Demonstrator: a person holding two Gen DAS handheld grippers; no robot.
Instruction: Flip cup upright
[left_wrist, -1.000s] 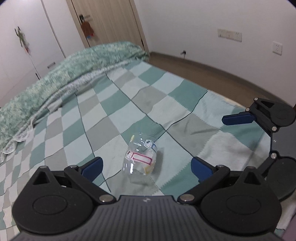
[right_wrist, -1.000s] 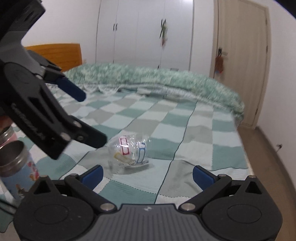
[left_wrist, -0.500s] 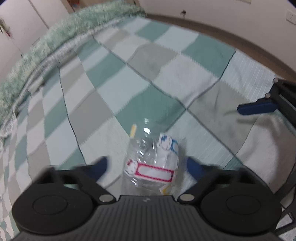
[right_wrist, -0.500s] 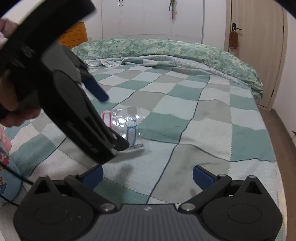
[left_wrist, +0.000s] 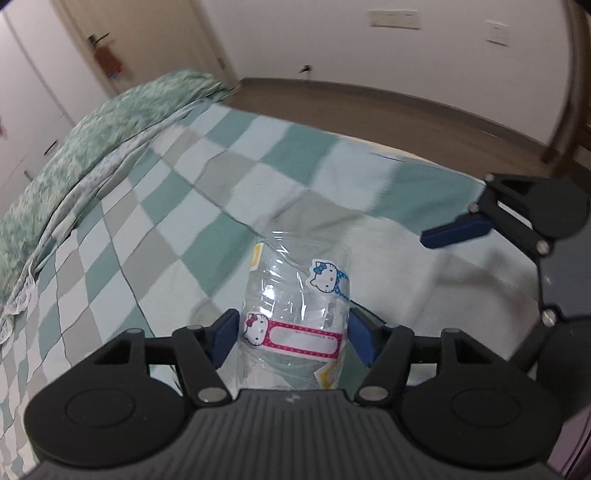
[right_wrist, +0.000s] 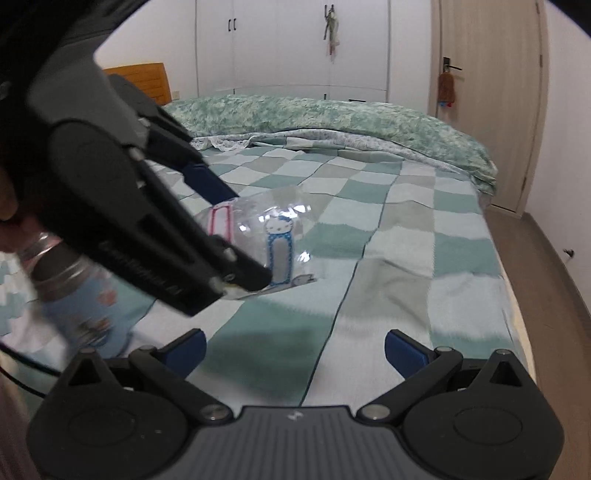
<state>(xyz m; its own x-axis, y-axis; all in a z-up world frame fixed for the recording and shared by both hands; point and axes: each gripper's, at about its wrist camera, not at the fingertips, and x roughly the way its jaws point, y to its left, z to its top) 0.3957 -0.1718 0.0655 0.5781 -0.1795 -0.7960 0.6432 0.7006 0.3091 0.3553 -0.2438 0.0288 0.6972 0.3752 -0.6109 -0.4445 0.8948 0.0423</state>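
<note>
The checkered bedspread (left_wrist: 155, 229) in teal, grey and pale squares fills most of both wrist views, and a rumpled green quilt (right_wrist: 332, 114) lies heaped along its far side, running from 9 o'clock up to 11 o'clock in the left wrist view. In the right wrist view a white wardrobe (right_wrist: 291, 44) stands at 12 o'clock behind the bed, a wooden door (right_wrist: 487, 96) at 2 o'clock, and a piece of orange wooden headboard (right_wrist: 144, 79) at 10 o'clock. At 8 o'clock in that view a blurred metal-topped bottle (right_wrist: 70, 291) with a pale blue body stands near the edge of the bed. The left gripper (left_wrist: 291, 332) is closed onto the clear plastic cup (left_wrist: 295, 306), its blue pads pressed against the two sides of the cup's lower part. The cup, marked with cartoon-cat stickers and a pink label, lies tipped on the bedspread near the middle of the bed, at the centre of the left wrist view; whether it is lifted off the cloth I cannot tell. The right gripper (right_wrist: 295, 347) has its fingers spread wide with nothing between them, above the bedspread and well to the side of the cup, showing at 3 o'clock in the left wrist view.
</note>
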